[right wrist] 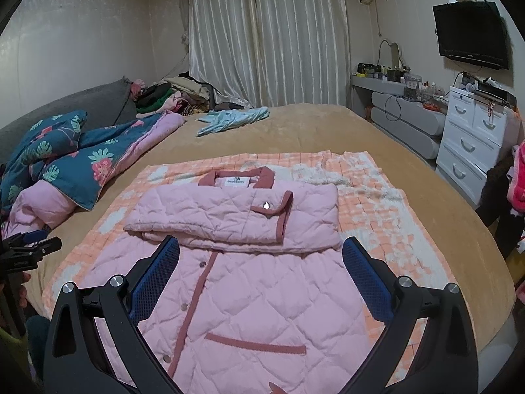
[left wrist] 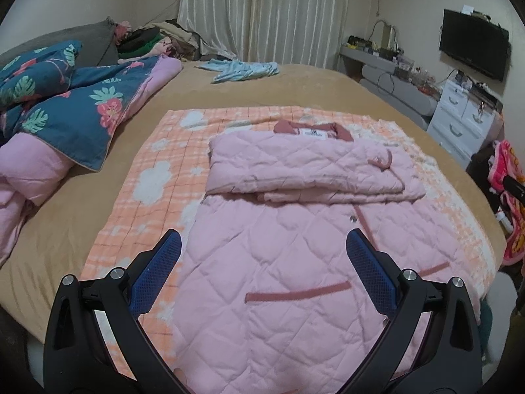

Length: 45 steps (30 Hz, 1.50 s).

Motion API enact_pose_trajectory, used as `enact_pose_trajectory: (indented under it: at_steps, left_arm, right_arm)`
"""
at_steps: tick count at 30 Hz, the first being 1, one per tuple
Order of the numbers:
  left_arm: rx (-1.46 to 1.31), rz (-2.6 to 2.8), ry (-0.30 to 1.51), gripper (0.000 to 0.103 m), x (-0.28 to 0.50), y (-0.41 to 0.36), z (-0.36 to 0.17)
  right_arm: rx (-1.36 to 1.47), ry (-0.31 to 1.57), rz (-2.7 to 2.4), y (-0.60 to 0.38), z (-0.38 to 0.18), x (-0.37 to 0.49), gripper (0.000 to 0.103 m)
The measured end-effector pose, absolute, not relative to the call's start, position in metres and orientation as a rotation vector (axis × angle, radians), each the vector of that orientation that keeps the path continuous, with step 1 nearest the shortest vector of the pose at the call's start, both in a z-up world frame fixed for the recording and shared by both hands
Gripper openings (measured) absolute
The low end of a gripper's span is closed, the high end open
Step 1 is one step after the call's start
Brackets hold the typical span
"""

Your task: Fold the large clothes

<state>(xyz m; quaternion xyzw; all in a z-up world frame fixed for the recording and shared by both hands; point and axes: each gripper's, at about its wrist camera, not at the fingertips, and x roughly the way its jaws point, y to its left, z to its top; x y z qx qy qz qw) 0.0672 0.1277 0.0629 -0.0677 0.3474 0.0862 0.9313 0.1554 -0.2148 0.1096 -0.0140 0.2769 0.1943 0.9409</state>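
A pink quilted jacket (left wrist: 279, 262) with dark pink trim lies flat on an orange checked blanket (left wrist: 157, 170) on the bed. Both sleeves are folded across its chest, below the collar (left wrist: 311, 129). My left gripper (left wrist: 262, 239) is open and empty, hovering over the jacket's lower left part. In the right wrist view the jacket (right wrist: 262, 289) lies the same way on the blanket (right wrist: 377, 216), and my right gripper (right wrist: 261, 246) is open and empty above its lower half. The left gripper (right wrist: 29, 246) shows at the left edge there.
A blue floral quilt (left wrist: 65, 98) with pink lining is heaped on the bed's left side. A light blue garment (left wrist: 242, 69) lies at the far end. White drawers (right wrist: 475, 138), a grey desk (right wrist: 407, 124) and a wall TV (right wrist: 469, 32) stand to the right.
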Motion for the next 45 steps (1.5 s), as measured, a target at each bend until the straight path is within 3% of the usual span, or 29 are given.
enact_pose_trajectory:
  at_steps: [45]
  left_arm:
    - [-0.230,0.265,1.004,0.094,-0.016,0.171,-0.092]
  right_arm:
    - [-0.104,0.856,0.294,-0.297,-0.048,0.099,0.099]
